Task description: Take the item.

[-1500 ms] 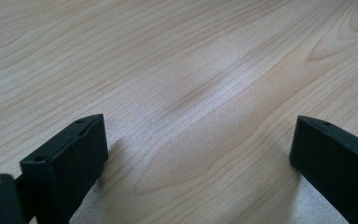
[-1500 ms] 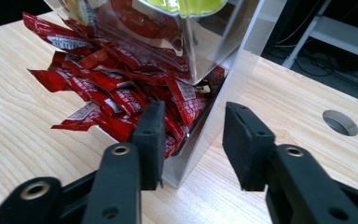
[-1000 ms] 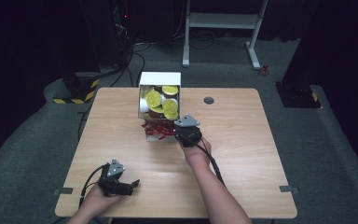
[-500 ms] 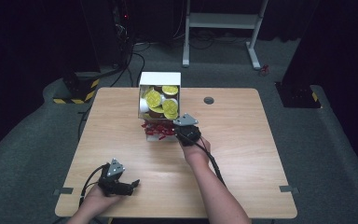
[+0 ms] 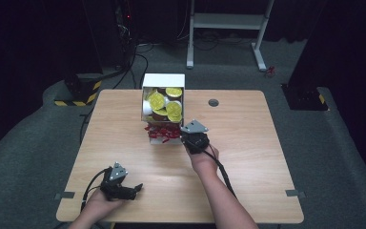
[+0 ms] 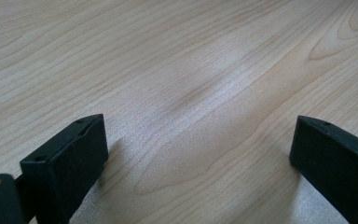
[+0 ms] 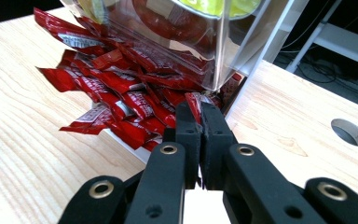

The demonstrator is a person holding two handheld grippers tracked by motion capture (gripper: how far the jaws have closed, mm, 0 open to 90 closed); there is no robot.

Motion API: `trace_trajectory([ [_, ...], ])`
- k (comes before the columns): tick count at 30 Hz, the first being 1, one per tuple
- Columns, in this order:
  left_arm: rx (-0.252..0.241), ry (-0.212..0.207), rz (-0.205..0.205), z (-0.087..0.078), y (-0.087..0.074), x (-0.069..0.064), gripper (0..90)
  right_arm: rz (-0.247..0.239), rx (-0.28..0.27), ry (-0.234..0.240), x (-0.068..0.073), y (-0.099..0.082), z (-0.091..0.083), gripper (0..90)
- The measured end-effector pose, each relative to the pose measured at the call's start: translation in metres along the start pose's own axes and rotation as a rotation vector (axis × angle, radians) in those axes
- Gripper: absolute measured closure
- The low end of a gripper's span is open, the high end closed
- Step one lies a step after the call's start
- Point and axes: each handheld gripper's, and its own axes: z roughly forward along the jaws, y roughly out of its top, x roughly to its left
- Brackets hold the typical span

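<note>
Dark room, wood counter [image 5: 248, 157]. Dispenser box [image 5: 163, 102] at far centre, red packets [image 7: 121, 91] spilling from its front slot. Right tool [image 7: 199, 122] just pinched one packet there to pull it. Left tool [image 5: 134, 187] spread, parked near box-side front edge.

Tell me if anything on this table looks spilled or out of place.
Yes. Red packets fan out from under the clear box onto the table, past the white tray edge. The right gripper is shut on one packet at the pile's edge. The left gripper rests open, apart.
</note>
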Motion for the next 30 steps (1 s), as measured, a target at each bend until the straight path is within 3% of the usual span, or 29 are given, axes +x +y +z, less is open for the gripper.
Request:
trace_trajectory([
  [24,0.004,-0.002,0.01,0.0,0.0,0.001,4.6,0.026,-0.089,0.035,0.005,-0.005,-0.047,88.2],
  [30,0.003,-0.003,0.0,0.0,0.0,0.0,4.6,0.013,-0.116,0.037,0.007,-0.006,-0.06,88.1],
])
